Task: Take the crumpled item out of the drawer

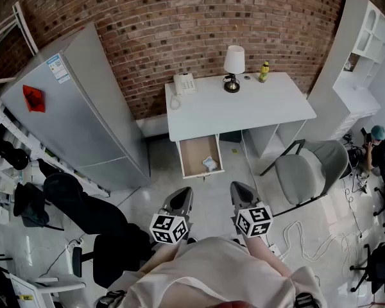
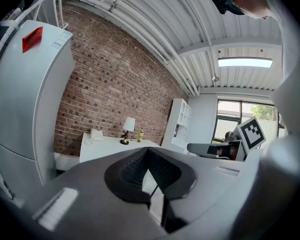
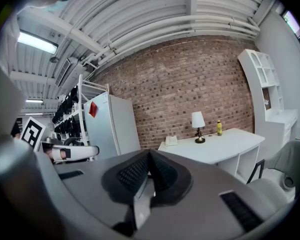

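Note:
A crumpled white item lies at the right front of the open wooden drawer, which is pulled out from the white desk. Both grippers are held close to my body, well short of the drawer and above the floor. The left gripper has its jaws together with nothing between them, and the right gripper is the same. In the left gripper view the left gripper points toward the desk. In the right gripper view the right gripper faces the desk. The drawer is hidden in both gripper views.
A grey fridge stands left of the desk. A grey chair sits to its right and a black chair at my left. A lamp, phone and bottle are on the desk. A person sits far right.

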A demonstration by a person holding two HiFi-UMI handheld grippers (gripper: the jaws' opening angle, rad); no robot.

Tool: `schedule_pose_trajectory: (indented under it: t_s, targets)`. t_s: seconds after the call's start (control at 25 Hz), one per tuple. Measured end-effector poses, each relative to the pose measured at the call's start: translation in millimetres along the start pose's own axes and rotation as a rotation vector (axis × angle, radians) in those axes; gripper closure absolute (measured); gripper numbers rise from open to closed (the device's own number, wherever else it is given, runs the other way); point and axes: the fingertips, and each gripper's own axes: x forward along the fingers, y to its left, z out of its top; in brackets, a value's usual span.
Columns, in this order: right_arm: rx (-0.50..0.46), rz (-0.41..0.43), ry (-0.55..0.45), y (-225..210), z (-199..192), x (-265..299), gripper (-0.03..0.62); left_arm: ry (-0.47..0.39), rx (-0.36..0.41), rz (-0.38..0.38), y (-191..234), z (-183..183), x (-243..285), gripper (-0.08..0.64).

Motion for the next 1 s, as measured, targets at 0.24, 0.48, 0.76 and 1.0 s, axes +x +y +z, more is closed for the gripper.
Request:
schedule_pose_trajectory:
  t_s: [0.24, 0.48, 0.76, 1.0]
  targets:
    - [-0.012, 0.010, 0.010, -11, 0, -4, 0.586, -0.005, -0.010, 0.003, -10, -3, 10, 0.552]
    - [-0.020, 0.001, 0.012, -17, 0, -4, 0.586, -0.005, -0.017, 0.000, -11, -6, 13, 0.552]
    - [-0.007, -0.035, -0.012, -17, 5, 1, 0.586, -0.007, -0.025, -0.005, -2, -4, 13, 0.552]
    - [-0.010, -0.065, -0.026, -1, 7, 12, 0.586, -0.012, -0.016, -0.021, 20, 3, 5, 0.552]
